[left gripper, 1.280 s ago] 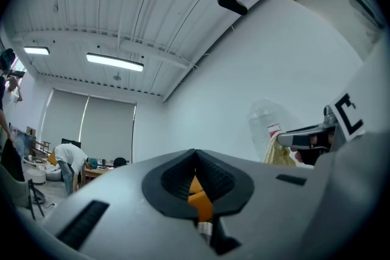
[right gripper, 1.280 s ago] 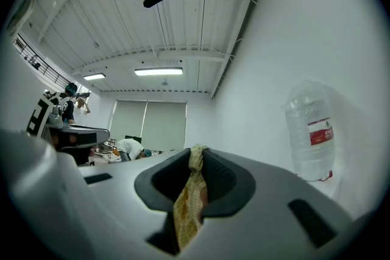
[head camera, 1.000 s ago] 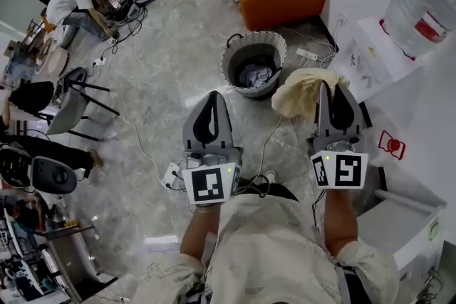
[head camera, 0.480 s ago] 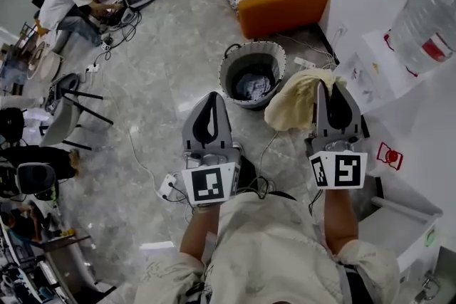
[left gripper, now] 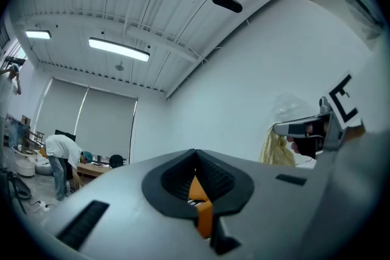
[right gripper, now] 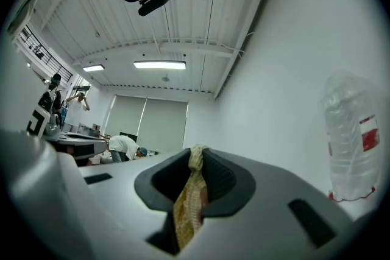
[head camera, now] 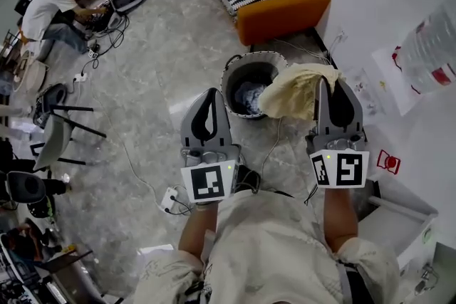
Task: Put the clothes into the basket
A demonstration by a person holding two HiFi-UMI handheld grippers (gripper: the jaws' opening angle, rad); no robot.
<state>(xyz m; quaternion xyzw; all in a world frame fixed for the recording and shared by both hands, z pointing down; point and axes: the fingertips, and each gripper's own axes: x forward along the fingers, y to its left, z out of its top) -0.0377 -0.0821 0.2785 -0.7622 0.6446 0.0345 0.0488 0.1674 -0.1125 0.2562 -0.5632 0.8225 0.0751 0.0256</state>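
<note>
- The right gripper [right gripper: 196, 158] is clenched on a pale yellow cloth [right gripper: 187, 204]. Its jaws pinch a fold that pokes out above the tips and hangs down between them.
- From the head view, that cloth [head camera: 296, 90] bunches ahead of the right gripper [head camera: 333, 85]. It is held up in the air, and its left edge overlaps the right rim of the basket [head camera: 246, 60].
- The left gripper [left gripper: 195, 158] has its jaws pressed together tip to tip with no fabric between them. An orange sliver shows in the slot behind the tips, and I cannot tell what it is. In the head view the left gripper [head camera: 211, 92] is raised just left of the basket and touches nothing.
- No bench is in sight. The basket stands on the marble floor [head camera: 164, 46], just in front of the orange sofa [head camera: 285, 7], with a grey-blue garment [head camera: 246, 92] already inside it.
- The step in hand looks like the carry: the cloth is gripped and almost over the basket, but not yet dropped.
- The next move calls for bringing the right gripper further left, so the bulk of the cloth hangs over the opening. The jaws should part only then, because the loose folds could catch on the rim and spill outside.
- Further off, a water bottle [head camera: 431, 46] stands by the right wall, and a person [head camera: 43, 7] crouches near the far left.
</note>
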